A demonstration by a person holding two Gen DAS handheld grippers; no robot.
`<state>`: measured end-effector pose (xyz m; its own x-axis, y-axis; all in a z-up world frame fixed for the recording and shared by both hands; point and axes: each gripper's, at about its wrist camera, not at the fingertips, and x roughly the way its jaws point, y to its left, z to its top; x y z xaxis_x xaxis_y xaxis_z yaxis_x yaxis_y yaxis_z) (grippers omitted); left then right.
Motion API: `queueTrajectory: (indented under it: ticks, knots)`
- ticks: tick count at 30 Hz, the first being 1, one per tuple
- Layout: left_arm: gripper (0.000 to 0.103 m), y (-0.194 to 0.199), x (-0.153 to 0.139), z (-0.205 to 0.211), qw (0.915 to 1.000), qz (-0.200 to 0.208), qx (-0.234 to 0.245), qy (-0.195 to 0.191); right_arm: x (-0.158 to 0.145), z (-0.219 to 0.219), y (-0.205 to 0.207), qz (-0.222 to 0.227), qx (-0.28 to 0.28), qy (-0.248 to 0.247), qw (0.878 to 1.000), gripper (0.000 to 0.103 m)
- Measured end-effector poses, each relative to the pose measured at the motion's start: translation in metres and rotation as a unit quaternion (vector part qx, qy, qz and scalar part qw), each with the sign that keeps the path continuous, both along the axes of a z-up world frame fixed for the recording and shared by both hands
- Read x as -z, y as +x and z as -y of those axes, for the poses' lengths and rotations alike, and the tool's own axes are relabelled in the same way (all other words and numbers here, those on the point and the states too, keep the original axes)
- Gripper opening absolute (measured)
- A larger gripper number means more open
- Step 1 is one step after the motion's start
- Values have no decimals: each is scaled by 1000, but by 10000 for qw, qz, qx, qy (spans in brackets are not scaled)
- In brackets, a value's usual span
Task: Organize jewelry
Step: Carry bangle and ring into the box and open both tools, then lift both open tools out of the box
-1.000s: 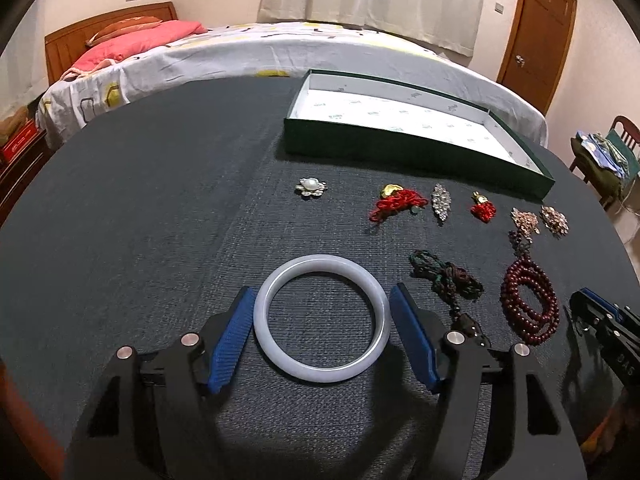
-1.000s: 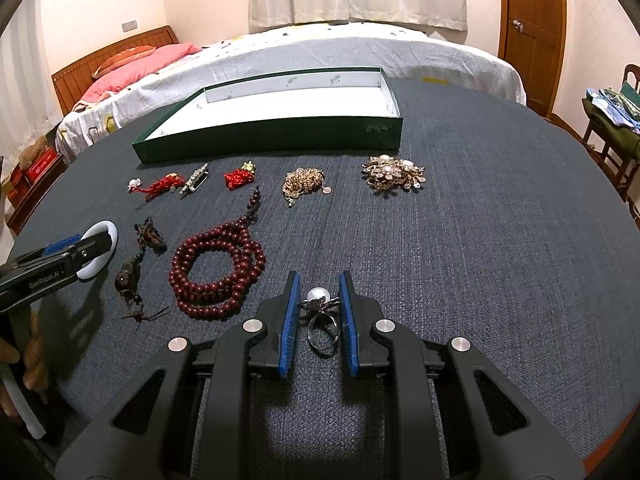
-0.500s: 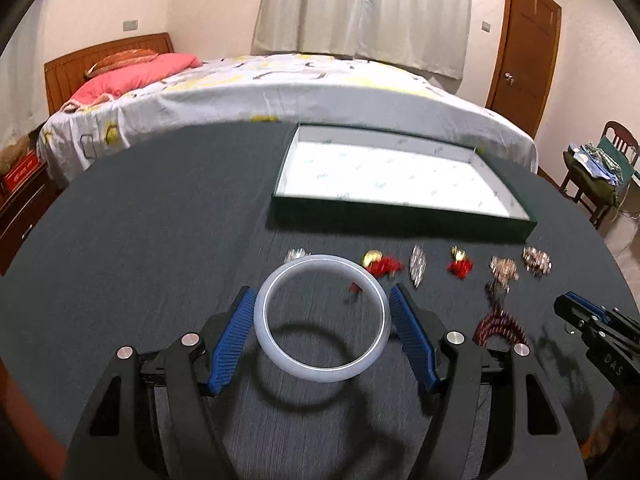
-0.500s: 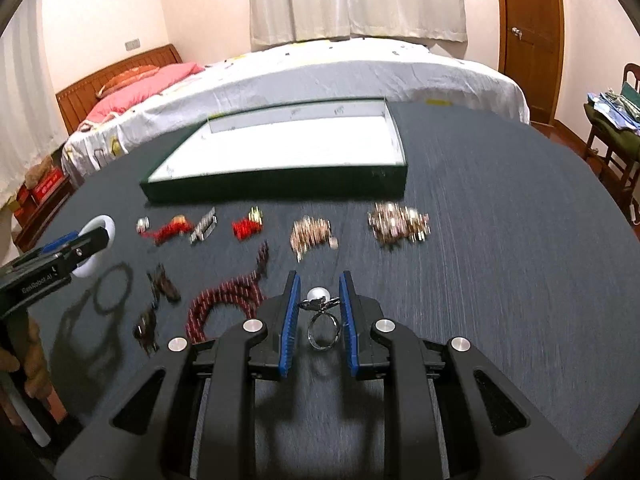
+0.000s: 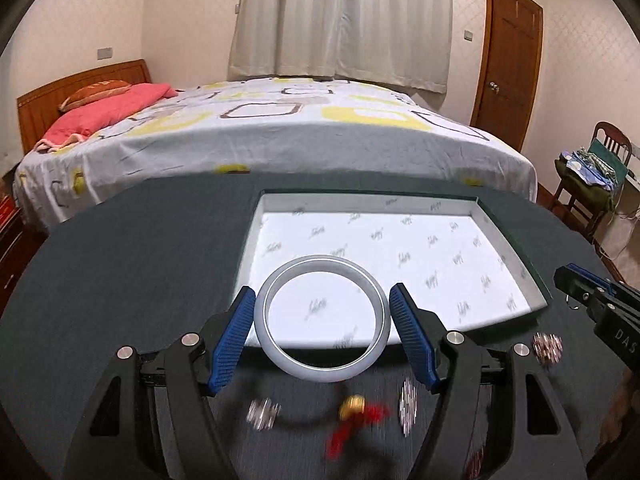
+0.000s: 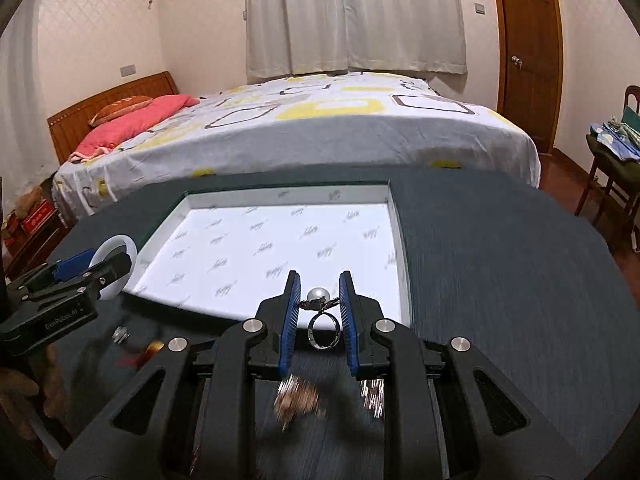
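Left gripper (image 5: 322, 332) is clamped on the pale white jade-like bangle (image 5: 323, 318), low centre of frame, over the near edge of the green paper-lined box (image 5: 505, 246). Right gripper (image 6: 319, 314) pinches the silver pearl-topped ring (image 6: 322, 316) by its setting at the box's near rim. Risk: the ring's small grip could slip and drop it short among the blurred brooches (image 6: 298, 396).
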<state>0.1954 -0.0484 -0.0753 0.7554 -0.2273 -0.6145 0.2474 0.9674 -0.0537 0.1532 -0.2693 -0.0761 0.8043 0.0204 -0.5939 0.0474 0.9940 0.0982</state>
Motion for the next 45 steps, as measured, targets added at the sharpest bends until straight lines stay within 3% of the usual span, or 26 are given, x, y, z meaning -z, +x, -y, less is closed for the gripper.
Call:
queueTrajectory:
  ticks: [9,16,28,32,36,45]
  knots:
    - [67,45,37,14,9987,-407,111,277,34,16,56,-486,112,-86,9987,20]
    - [67,60,56,12,9966,-746,82,333,60,22,69,-832,159,-109,9963,20]
    - [68,67,60,14,9951,-882,127,428,62,21,74,-949,148,-169,9952,20]
    - [73,69,63,16,9938,-970,147,516,61,21,75,-950,141,-168,9952,21]
    - [75,68,63,17,9937,-973,176,519,61,20,75,-943,101,-180,9953,30]
    - [76,63,57,15,9959,-850,98,302,58,20,69,-862,128,-81,9962,31]
